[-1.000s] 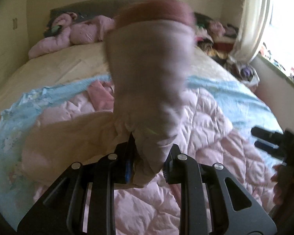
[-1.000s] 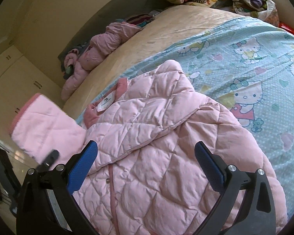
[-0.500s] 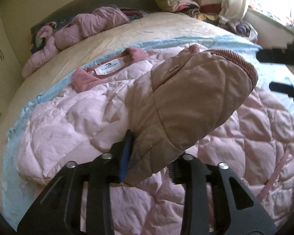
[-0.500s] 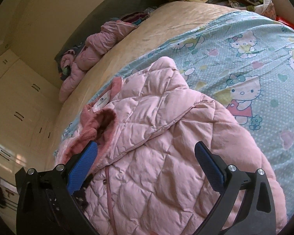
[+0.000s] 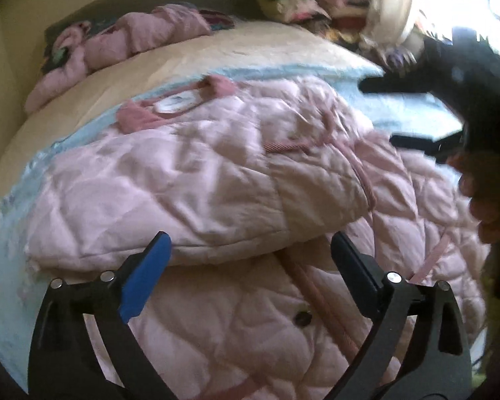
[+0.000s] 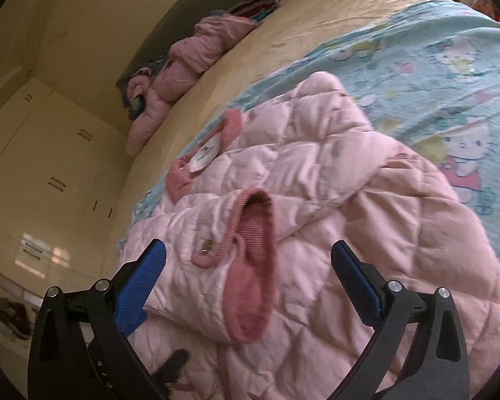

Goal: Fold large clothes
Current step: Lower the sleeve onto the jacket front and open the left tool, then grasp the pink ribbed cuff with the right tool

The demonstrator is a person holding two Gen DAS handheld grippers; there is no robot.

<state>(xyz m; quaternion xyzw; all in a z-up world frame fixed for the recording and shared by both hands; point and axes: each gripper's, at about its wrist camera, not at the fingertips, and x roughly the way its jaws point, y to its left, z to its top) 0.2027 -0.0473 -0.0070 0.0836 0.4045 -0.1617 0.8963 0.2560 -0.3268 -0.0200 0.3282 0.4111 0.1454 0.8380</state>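
A pink quilted jacket (image 5: 216, 316) lies spread on the bed, collar and white label (image 5: 175, 103) at the far side. Its left sleeve (image 5: 183, 193) lies folded across the body, ribbed cuff (image 6: 253, 266) in the middle in the right wrist view. My left gripper (image 5: 250, 260) is open and empty just in front of the folded sleeve. My right gripper (image 6: 248, 266) is open and empty above the jacket (image 6: 383, 266), with the cuff between its fingers' line of sight. The right gripper also shows in the left wrist view (image 5: 410, 113) at the right, over the jacket's far side.
The jacket rests on a light blue cartoon-print sheet (image 6: 433, 76) over a cream bedspread (image 5: 216, 53). Another pink garment (image 5: 133, 36) lies by the headboard. A pile of clothes (image 5: 303, 3) sits at the back right by the curtain. White wardrobes (image 6: 33, 166) stand left.
My left gripper carried the sleeve over the jacket's body, opened and let it go. The sleeve now lies flat across the jacket. The right gripper stayed open.
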